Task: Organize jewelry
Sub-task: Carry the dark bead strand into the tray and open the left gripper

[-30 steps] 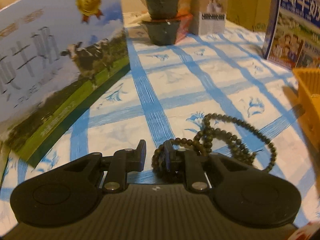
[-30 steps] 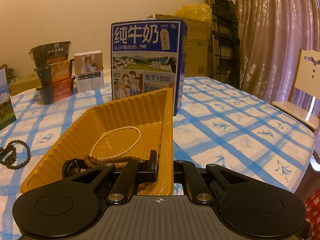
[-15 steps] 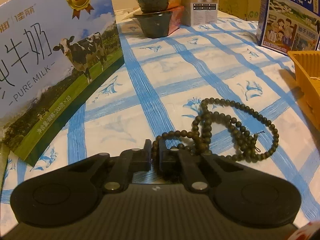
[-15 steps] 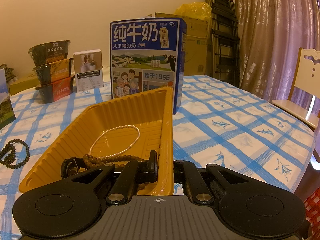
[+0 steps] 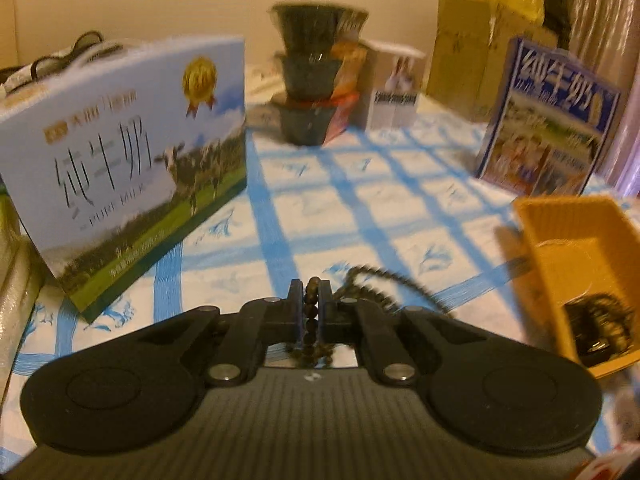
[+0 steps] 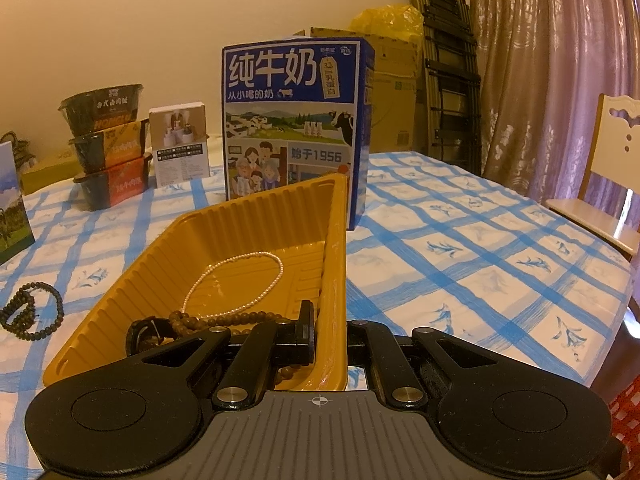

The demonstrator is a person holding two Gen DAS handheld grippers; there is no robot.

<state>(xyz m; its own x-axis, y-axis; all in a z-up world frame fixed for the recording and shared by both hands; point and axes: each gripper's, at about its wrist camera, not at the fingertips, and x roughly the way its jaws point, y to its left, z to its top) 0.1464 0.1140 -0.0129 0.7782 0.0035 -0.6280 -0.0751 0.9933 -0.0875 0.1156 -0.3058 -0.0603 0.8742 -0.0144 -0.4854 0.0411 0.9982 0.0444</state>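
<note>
A table under a white cloth [image 6: 460, 240] with blue checks fills both views, with a beige wall behind, a pink curtain [image 6: 560, 60] at the right and a pale chair [image 6: 612, 184] at the table's right edge. At the far side stand a stack of dark bowls [image 6: 106, 144], a small white box [image 6: 180, 144] and a blue milk carton [image 6: 292, 128]; a larger pale-blue milk box [image 5: 132, 160] stands at the left in the left wrist view.

The left gripper [image 5: 313, 304] is closed on a dark bead necklace [image 5: 312, 308]. A short run of beads sits pinched between its fingers, lined up along them, and the rest trails off to the right as a blurred loop above the cloth. In the right wrist view the same strand [image 6: 32, 310] shows at the far left edge as a bunched coil; whether it touches the cloth there I cannot tell.

The right gripper [image 6: 328, 328] is closed on the near right wall of a yellow plastic tray [image 6: 160, 248]. The tray's long axis runs from near to far, its far end close to the blue carton. Inside lie a thin pearl necklace [image 6: 236, 280] in an open loop, a brown bead string [image 6: 224, 316] running left to right across the near end, and a dark ring-shaped piece [image 6: 144, 332] at the near left corner.
</note>
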